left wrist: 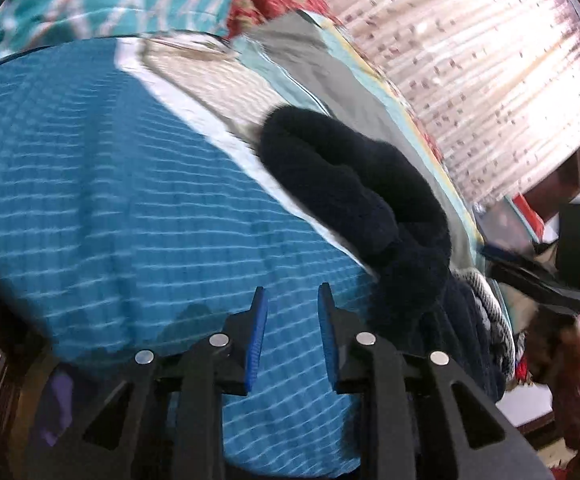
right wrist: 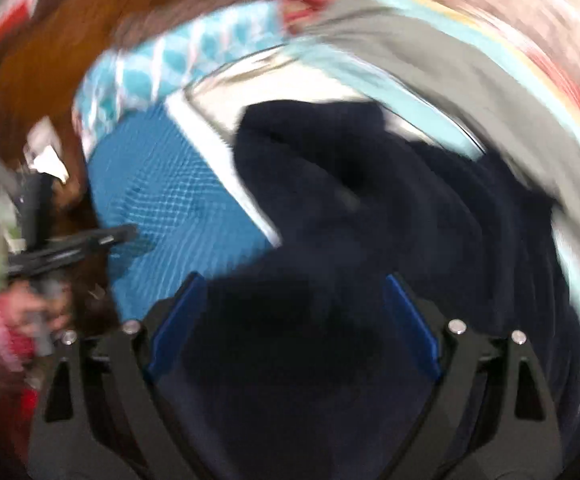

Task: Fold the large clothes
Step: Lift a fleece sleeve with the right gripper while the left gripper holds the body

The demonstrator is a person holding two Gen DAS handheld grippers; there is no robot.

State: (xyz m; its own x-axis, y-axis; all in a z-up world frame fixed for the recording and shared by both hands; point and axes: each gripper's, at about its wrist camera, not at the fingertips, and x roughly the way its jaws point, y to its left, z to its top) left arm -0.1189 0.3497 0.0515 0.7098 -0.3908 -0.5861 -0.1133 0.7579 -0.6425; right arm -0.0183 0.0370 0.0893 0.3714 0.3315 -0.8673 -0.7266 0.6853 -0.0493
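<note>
Garment [left wrist: 354,200], dark navy and fuzzy, lies bunched on a blue sheet [left wrist: 109,200] with thin pale stripes, one rounded fold reaching up onto a white-edged strip. Left gripper [left wrist: 292,300] hovers over the sheet just beside the garment, narrow gap between its blue pads, nothing in it. Right gripper [right wrist: 292,292], jaws spread wide, with garment [right wrist: 330,220] bulk filling the gap between the pads; can't tell whether they press it, view badly blurred. Teal patterned pillow [left wrist: 101,4] at far edge, pink curtain [left wrist: 490,60] behind.
</note>
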